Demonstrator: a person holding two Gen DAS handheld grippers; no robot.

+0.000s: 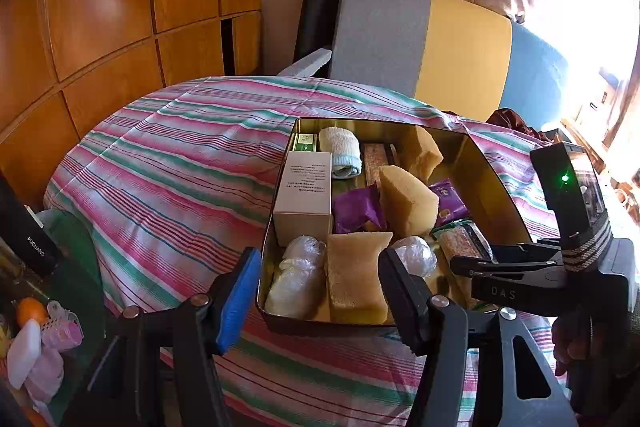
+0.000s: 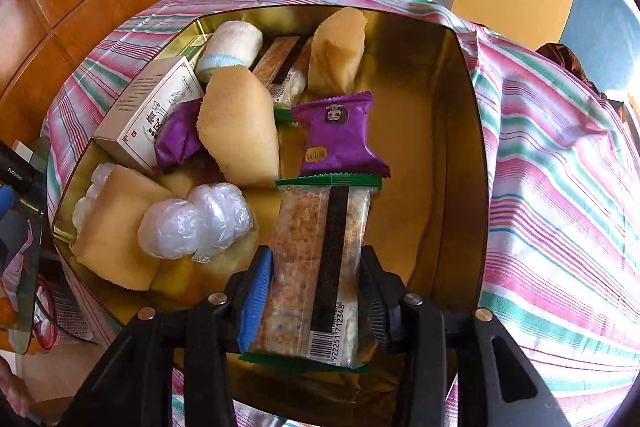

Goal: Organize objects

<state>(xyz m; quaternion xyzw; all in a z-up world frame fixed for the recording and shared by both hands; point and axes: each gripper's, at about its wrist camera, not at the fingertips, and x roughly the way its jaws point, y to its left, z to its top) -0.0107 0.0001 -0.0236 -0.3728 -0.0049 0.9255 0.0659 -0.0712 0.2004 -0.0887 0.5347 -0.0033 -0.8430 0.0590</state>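
The right gripper (image 2: 316, 301) was clamped on a clear-wrapped grain bar (image 2: 320, 267) with green sealed ends and a barcode strip, its blue pad pressing one long side and its black pad the other. The bar hung over the near right part of a gold metal tin (image 2: 460, 147), which sat on a pink, green and white striped cloth (image 2: 560, 207).

At 12 o'clock from the held bar, just beyond its far end, lay a purple snack packet (image 2: 340, 139). At 10 o'clock stood a tan sponge wedge (image 2: 240, 131), with a second purple packet (image 2: 178, 139) against its left side and a white carton with printed text (image 2: 148, 119) beyond that. At 9 o'clock sat two balls of crumpled clear plastic (image 2: 196, 223), touching a flat tan sponge block (image 2: 116, 227) at the tin's near left corner. At the far wall were a rolled white cloth with a pale blue edge (image 2: 232, 53), another wrapped grain bar (image 2: 280, 71) and a further sponge wedge (image 2: 336, 55).

The left gripper (image 1: 316, 291) hovered with its jaws spread wide and nothing between them, at the tin's (image 1: 488, 179) near edge, above the flat sponge block (image 1: 356, 275). In that view the right gripper (image 1: 472, 267) reached in from 3 o'clock over the tin's near right corner, where the held bar (image 1: 466, 241) showed beside it.
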